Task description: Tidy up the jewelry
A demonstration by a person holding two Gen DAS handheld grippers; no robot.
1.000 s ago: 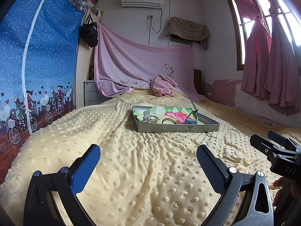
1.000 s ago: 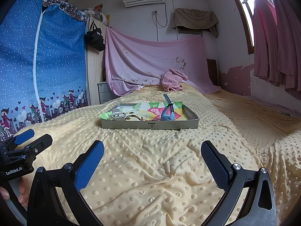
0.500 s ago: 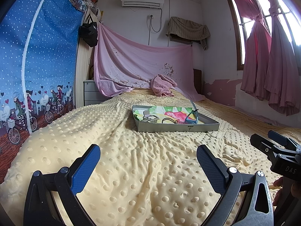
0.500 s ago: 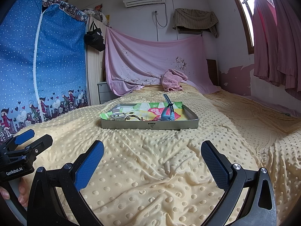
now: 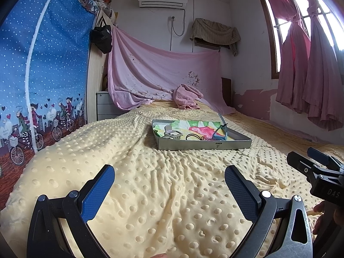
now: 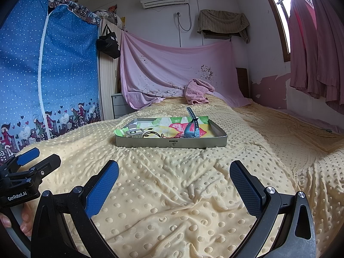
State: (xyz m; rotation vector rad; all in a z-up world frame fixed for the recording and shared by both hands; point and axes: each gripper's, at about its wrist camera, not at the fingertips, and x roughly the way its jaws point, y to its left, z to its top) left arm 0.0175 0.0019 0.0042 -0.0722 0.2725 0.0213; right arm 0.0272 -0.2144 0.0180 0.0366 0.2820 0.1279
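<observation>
Left tongs [image 5: 169,180] and right tongs [image 6: 174,176], both spread wide and empty, above the yellow dotted bedspread [image 6: 172,193]; well ahead, unobstructed, the grey tray [image 6: 172,143] holds a blue watch [image 6: 190,129], strap rising away from the cameras, beside a bracelet [image 6: 151,134].

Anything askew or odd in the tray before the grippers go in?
One thing: the blue watch stands propped in the grey tray, one strap pointing up past the rim. The other pieces lie flat.
</observation>
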